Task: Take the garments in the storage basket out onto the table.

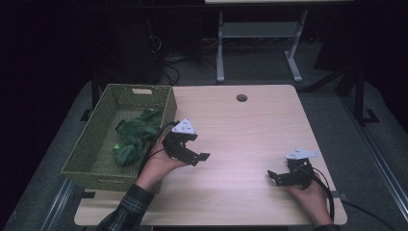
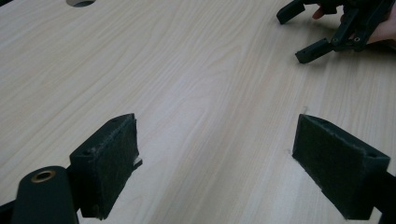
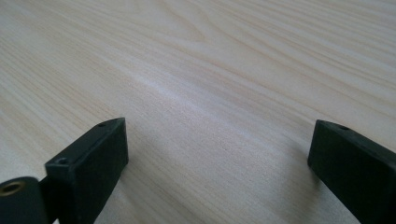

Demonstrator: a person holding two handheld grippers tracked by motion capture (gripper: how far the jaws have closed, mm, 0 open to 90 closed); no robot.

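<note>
Left gripper (image 1: 204,157), centre-left of the high view, & right gripper (image 1: 272,175), lower right, both have jaws spread wide w/ nothing between them, only bare wooden table (image 1: 250,130) showing in the gap. Nearest thing is a crumpled green cloth (image 1: 132,139) in the woven basket (image 1: 91,149) at frame left, just beside the left gripper's hand & well apart from the right gripper. Cloth folds are dim & hard to make out, and the room past the table's far edge is too dark to read.
</note>
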